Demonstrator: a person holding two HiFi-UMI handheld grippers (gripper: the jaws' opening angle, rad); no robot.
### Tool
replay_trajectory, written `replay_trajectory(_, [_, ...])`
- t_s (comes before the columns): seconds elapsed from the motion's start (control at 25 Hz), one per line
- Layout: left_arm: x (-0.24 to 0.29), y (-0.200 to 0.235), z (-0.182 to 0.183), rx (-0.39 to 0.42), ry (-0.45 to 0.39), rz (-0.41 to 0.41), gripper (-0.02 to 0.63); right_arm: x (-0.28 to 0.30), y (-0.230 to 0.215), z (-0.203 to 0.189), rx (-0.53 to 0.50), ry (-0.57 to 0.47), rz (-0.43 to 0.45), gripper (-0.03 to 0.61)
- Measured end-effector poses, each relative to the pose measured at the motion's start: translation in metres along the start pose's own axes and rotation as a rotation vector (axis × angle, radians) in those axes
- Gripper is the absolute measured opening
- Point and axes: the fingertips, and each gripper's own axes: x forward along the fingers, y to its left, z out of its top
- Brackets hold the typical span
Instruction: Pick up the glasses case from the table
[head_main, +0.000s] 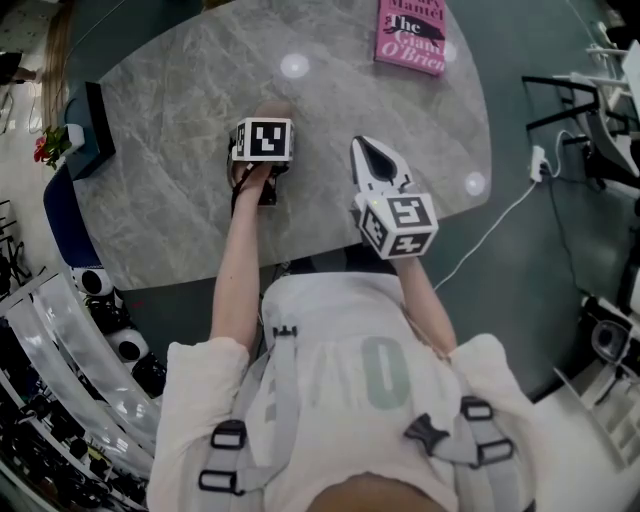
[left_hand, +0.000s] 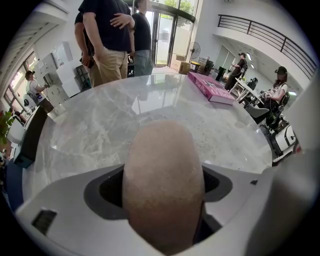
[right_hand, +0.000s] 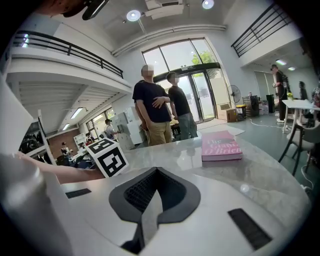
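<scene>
The left gripper (left_hand: 162, 182) is clamped on the glasses case (left_hand: 162, 150), a rounded, tan, suede-like oval poking out forward between the jaws. The right gripper (right_hand: 155, 190) has its jaws pressed together on nothing, near the table's front edge. The one case sits over the middle of the grey marble table (head_main: 180, 120), with bare top all round. One pink book (head_main: 411, 38) lies at the far edge, well apart.

Pink book (head_main: 411, 37) cover reads "The Giant O'Brien"
</scene>
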Motion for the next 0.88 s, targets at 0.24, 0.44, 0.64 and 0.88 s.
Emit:
replay_trajectory(0.24, [-0.060, 0.022, 0.034, 0.010, -0.164, 0.062, 0.397, -0.003, 0.017, 0.019, -0.046, -0.043, 0.018, 0.000])
replay_trajectory(0.44, [-0.126, 0.036, 0.059, 0.001, -0.364, 0.096, 0.397, -0.004, 0.038, 0.046, -0.102, -0.098, 0.039, 0.000])
replay_trajectory(0.64, [-0.212, 0.046, 0.070, 0.026, -0.596, 0.174, 0.397, -0.011, 0.061, 0.077, -0.157, -0.170, 0.068, 0.000])
replay_trajectory(0.88, [-0.290, 0.048, 0.056, 0.040, -0.845, 0.263, 0.397, -0.024, 0.086, 0.104, -0.199, -0.250, 0.098, 0.000])
